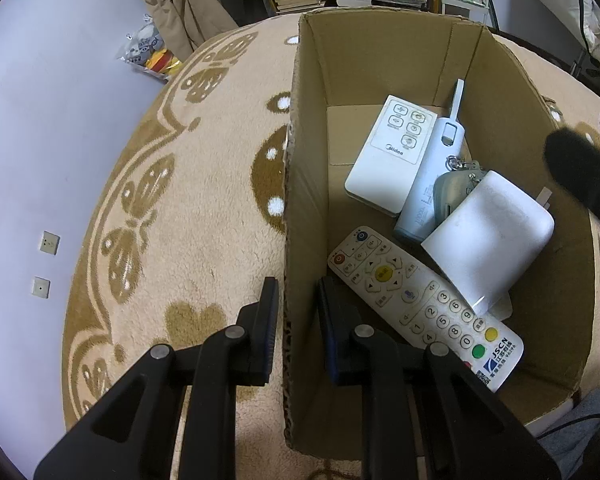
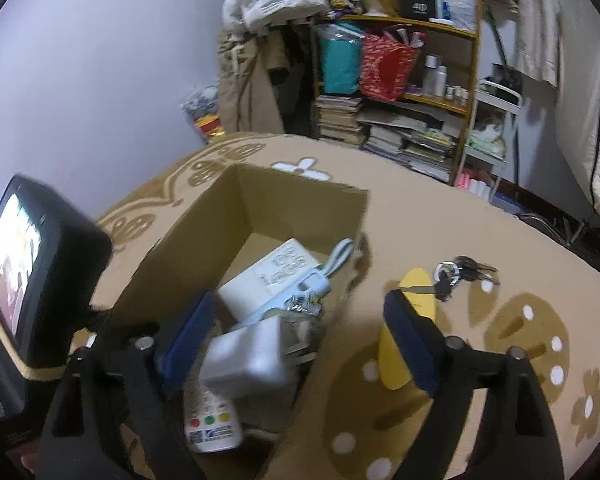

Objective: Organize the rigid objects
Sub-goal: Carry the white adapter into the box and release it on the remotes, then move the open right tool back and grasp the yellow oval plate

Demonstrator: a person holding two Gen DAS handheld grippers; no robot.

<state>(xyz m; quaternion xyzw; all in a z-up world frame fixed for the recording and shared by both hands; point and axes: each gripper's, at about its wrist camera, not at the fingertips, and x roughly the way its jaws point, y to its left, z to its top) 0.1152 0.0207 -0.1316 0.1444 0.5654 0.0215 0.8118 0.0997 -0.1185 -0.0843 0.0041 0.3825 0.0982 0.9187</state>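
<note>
From the left wrist view, the left hand-held gripper is clenched on the near-left wall of the cardboard box, one finger outside over the rug-like cover and the other inside the box, the corrugated edge pinched between the pads. Inside the box lie a long white TV remote with coloured buttons nearest the gripper, a white power adapter resting partly over its far end, a pale blue power bank with a strap leaning towards the far wall, a small grey key fob beside it, and a white Midea remote farther left, all touching or overlapping one another. A dark blurred shape sits at the right edge. From the right wrist view, the right hand-held gripper is released, its blue-padded fingers spread wide with nothing pressed between them; the left finger hangs over the box interior, the right finger over the cover outside. The white adapter lies below the gap, inside the box. Just right of the box, on the patterned cover, lies a yellow oblong object, partly hidden behind the right finger, and near its far end a bunch of keys on a ring. A cluttered bookshelf stands far behind
</note>
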